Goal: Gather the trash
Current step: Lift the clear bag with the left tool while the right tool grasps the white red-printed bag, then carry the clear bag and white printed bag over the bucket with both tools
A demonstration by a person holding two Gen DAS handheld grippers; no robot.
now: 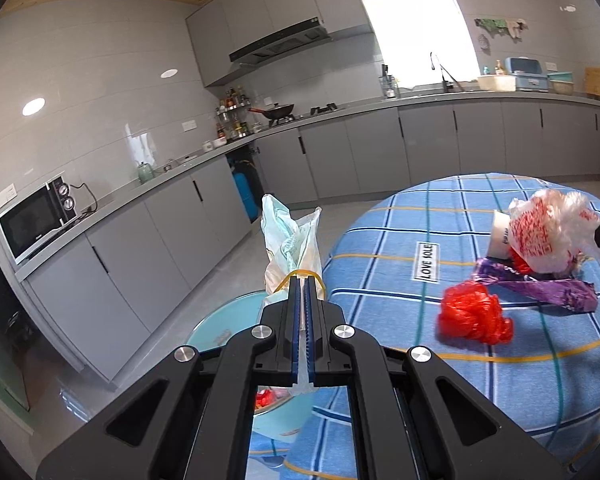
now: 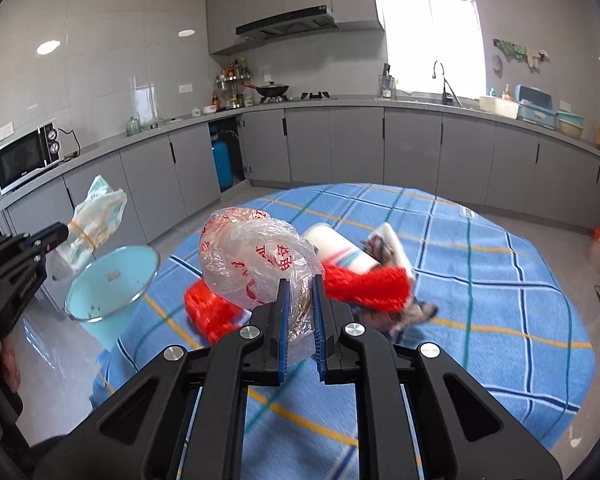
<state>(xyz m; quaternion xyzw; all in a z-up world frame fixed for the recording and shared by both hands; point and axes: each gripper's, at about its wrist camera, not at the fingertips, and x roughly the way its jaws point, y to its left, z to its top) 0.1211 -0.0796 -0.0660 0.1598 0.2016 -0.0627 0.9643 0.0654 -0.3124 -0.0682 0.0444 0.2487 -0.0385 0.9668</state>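
Observation:
My left gripper (image 1: 303,280) is shut on a crumpled white and pale-green wrapper (image 1: 290,246) with a yellow rubber band, held above the light-blue trash bin (image 1: 224,322); it also shows in the right wrist view (image 2: 94,218). My right gripper (image 2: 300,280) is shut on a clear plastic bag with red print (image 2: 256,258), lifted over the blue plaid table (image 2: 480,320). On the table lie a red plastic bag (image 1: 474,316), a purple wrapper (image 1: 540,286) and a white paper cup (image 2: 340,248).
The trash bin (image 2: 108,286) stands on the floor at the table's left edge, with red trash inside. Grey kitchen cabinets (image 2: 340,144) run along the walls, with a microwave (image 1: 34,222) at left. A blue gas cylinder (image 2: 222,162) stands in an open cabinet.

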